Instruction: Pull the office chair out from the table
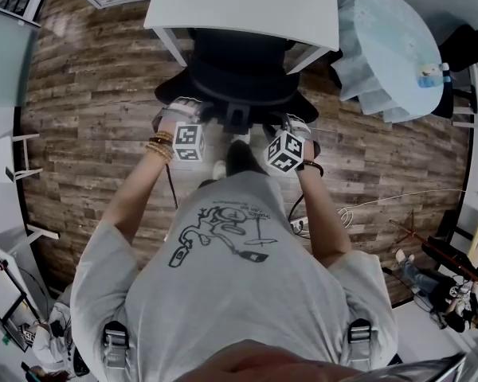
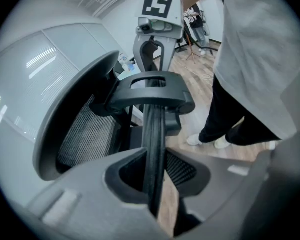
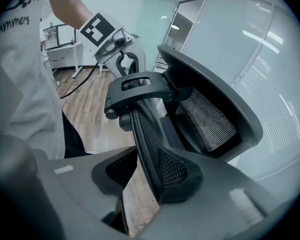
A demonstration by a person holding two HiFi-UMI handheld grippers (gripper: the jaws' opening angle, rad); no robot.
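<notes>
Office chair [image 1: 239, 78] stands pushed in at the white counter [image 1: 247, 6], its seat seemingly under the top, though the backrest [image 1: 240, 54] hides it from above. My left gripper [image 2: 152, 184] has its fingers clamped on the backrest's thin mesh edge, and my right gripper [image 3: 149, 181] clamps the same edge nearby, over the wood floor [image 1: 95, 94]

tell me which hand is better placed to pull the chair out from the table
Neither leads: the left gripper and right gripper each clamp the edge of the chair back, evenly either side of its middle, so pulling with both together looks best.
</notes>
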